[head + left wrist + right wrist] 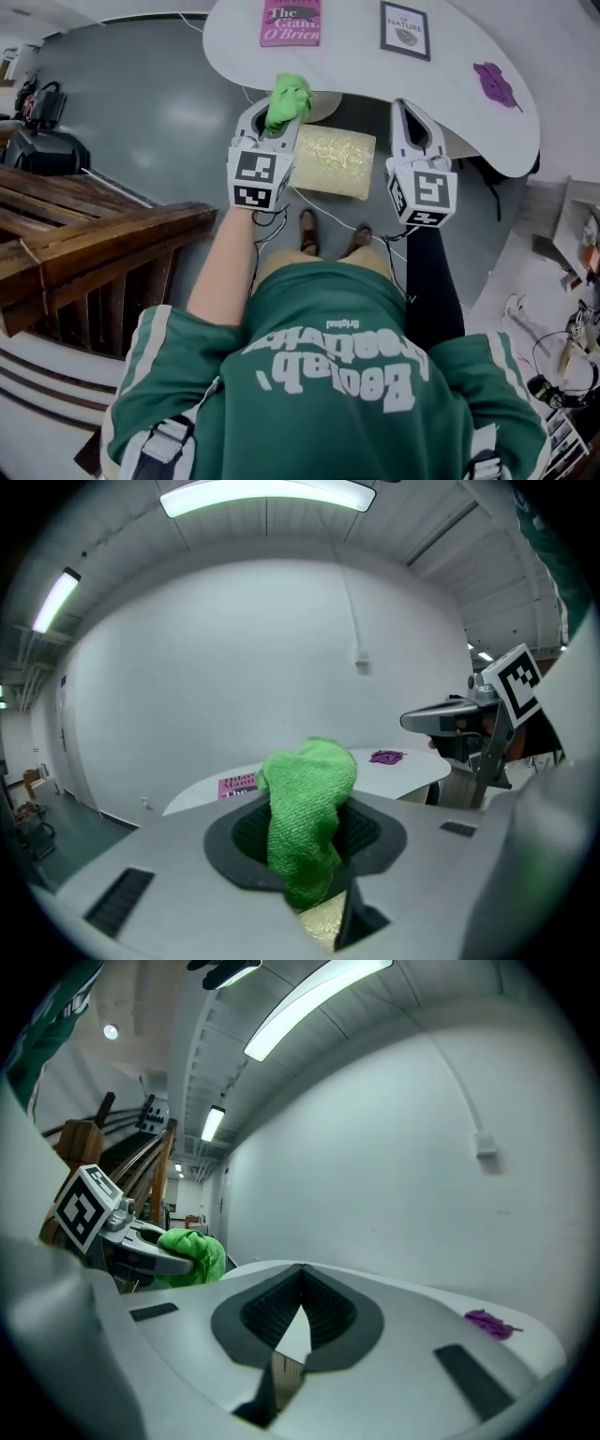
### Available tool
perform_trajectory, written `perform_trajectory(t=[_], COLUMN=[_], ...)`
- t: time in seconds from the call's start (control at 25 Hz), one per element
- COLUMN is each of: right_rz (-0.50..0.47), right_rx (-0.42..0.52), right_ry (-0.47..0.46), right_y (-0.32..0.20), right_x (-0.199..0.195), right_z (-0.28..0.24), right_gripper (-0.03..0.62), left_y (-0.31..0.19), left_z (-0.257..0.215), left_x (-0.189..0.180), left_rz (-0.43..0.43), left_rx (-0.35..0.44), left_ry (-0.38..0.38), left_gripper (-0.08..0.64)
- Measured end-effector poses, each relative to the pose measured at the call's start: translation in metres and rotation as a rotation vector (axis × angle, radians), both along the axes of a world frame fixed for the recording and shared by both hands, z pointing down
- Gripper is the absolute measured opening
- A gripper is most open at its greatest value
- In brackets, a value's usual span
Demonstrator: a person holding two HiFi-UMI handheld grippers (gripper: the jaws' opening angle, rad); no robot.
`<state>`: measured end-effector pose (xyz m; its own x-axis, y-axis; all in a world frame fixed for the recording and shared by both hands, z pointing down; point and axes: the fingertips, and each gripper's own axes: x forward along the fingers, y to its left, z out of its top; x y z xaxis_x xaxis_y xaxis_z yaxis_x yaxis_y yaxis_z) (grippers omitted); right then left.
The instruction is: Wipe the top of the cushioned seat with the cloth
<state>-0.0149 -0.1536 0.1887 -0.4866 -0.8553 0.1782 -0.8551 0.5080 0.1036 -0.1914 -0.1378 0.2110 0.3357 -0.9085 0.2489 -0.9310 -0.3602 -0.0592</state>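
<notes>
Over the left edge of the cushioned seat (336, 161), the left gripper (278, 120) hangs with its jaws clamped on the bunched green cloth (288, 97), held off the gold seat top. The right gripper (411, 111) is off the seat's right edge, jaws together with nothing between them. A white table (356, 56) lies just past the seat's far edge, carrying a pink book (291, 21), a framed print (405, 28) and a purple piece (495, 84). Wooden beams (84, 248) stand well to the left. The person's shoes (307, 231) are at the seat's near edge.
</notes>
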Motion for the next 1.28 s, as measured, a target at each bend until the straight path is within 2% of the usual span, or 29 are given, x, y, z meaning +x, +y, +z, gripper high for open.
perform_trajectory(t=[0.52,0.96,1.28], right_rz=[0.027,0.042,0.037], right_rx=[0.165,0.193,0.211], right_ry=[-0.006,-0.024,-0.014], right_y=[0.014,0.046,0.052], right_x=[-0.030,-0.043,-0.042], right_z=[-0.081,-0.098,-0.103], right_gripper=[0.008,0.008,0.008], left_y=[0.008,0.036,0.042], left_z=[-0.113,-0.143,-0.150], left_x=[-0.022,-0.033,-0.033], left_rz=[-0.010,0.008,0.011], left_rx=[0.262,0.359,0.378], left_ry=[0.046,0.034,0.038], left_gripper=[0.135,0.135,0.135])
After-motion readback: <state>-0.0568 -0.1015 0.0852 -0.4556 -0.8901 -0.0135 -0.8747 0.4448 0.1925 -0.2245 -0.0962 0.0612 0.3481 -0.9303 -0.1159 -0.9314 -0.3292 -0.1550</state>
